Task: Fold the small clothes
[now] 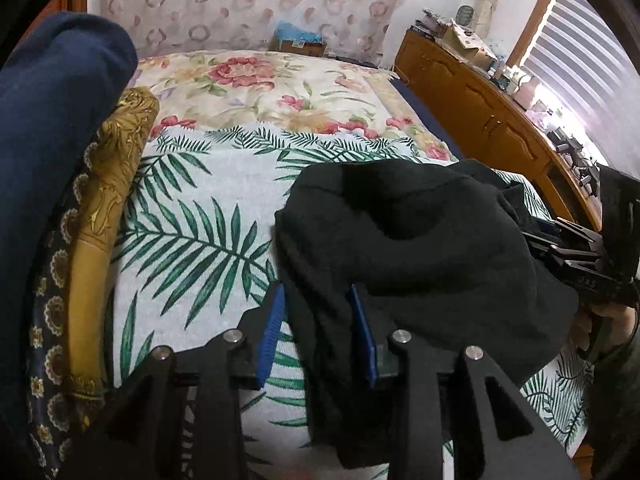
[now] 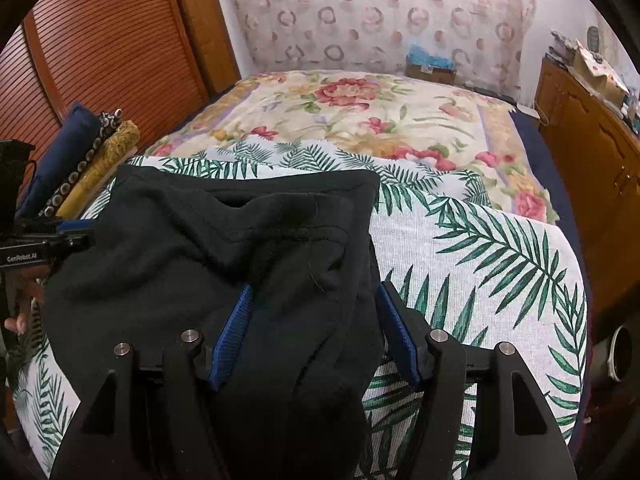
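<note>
A small black garment [image 1: 420, 248] lies bunched on the palm-leaf sheet [image 1: 192, 216] of the bed. My left gripper [image 1: 318, 312] stands open, its blue pads [image 1: 274, 320] on either side of the garment's left edge. In the right wrist view the same black garment [image 2: 224, 240] fills the centre. My right gripper [image 2: 316, 308] stands open with the garment's right edge lying between its blue pads [image 2: 236, 324]. The right gripper's body shows at the right of the left wrist view [image 1: 580, 264]. The left gripper's body shows at the left edge of the right wrist view [image 2: 36, 248].
Folded fabrics, navy [image 1: 56, 128] and mustard [image 1: 116, 168], are stacked at the bed's left side. A floral blanket [image 2: 360, 116] covers the far half of the bed. A wooden dresser [image 1: 480, 112] runs along the right. A louvred wooden door [image 2: 100, 60] stands at left.
</note>
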Demonstrator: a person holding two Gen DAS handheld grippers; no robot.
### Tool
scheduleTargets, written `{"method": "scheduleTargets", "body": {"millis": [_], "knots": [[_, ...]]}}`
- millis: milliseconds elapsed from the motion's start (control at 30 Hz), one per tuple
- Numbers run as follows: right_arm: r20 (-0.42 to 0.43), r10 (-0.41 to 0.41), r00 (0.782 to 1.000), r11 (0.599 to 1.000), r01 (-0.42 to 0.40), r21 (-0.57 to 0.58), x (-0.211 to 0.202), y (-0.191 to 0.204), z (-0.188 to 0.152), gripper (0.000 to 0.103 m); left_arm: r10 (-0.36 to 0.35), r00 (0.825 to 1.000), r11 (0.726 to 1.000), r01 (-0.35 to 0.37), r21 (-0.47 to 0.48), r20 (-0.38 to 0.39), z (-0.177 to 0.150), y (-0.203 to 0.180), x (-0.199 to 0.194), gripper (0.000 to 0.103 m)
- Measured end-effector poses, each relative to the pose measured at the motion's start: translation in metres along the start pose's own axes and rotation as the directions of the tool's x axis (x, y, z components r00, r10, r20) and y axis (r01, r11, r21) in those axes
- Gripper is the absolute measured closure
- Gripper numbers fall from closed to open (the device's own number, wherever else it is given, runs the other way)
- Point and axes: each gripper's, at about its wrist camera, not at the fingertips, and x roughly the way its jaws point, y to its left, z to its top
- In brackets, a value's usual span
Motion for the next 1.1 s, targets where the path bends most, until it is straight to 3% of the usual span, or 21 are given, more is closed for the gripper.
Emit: {"method": "scheduleTargets", "body": {"millis": [167, 233, 267, 300, 367, 500, 633, 867, 1100], "knots": [[-0.006, 0.077, 0.997, 0.997, -0.077, 0.002, -0.001, 0.002, -0.002, 0.081, 0.006, 1.0, 1.0, -0.006, 0.015, -0.008, 0.005, -0.003, 0.003, 0.068], [0.005, 0.099, 0.995, 0.995, -0.099, 0.002, -0.002, 0.002, -0.003, 0.086, -0.001, 1.0, 1.0, 0.001, 0.013, -0.012, 0.006, -0.002, 0.003, 0.069], [0.018, 0.106, 0.994, 0.994, -0.106, 0.003, -0.004, 0.003, -0.004, 0.088, -0.021, 1.0, 1.0, 0.021, 0.01, -0.01, 0.006, -0.002, 0.002, 0.081], [0.03, 0.11, 0.994, 0.994, -0.11, 0.003, -0.006, 0.003, -0.005, 0.089, -0.05, 0.999, 0.999, 0.05, 0.008, -0.003, 0.004, -0.003, 0.0, 0.091], [0.072, 0.116, 0.991, 0.993, -0.118, 0.011, -0.014, 0.003, -0.005, 0.09, -0.048, 0.999, 0.998, 0.047, 0.03, 0.02, 0.003, -0.007, -0.005, 0.097], [0.157, 0.103, 0.982, 0.995, -0.104, -0.004, -0.039, 0.013, 0.0, 0.092, -0.11, 0.986, 0.994, 0.107, 0.025, 0.129, 0.004, -0.012, -0.039, 0.099], [0.231, 0.104, 0.967, 0.995, -0.1, -0.03, -0.062, 0.027, 0.009, 0.093, -0.127, 0.97, 0.992, 0.119, 0.052, 0.209, 0.002, -0.019, -0.078, 0.099], [0.344, 0.11, 0.933, 0.991, -0.076, -0.11, -0.104, 0.061, 0.04, 0.093, -0.119, 0.926, 0.993, 0.108, 0.049, 0.359, -0.003, -0.01, -0.149, 0.099], [0.404, 0.186, 0.896, 0.961, -0.081, -0.263, -0.128, 0.117, 0.093, 0.093, -0.033, 0.883, 0.998, 0.052, -0.027, 0.468, -0.026, 0.03, -0.216, 0.099]]}}
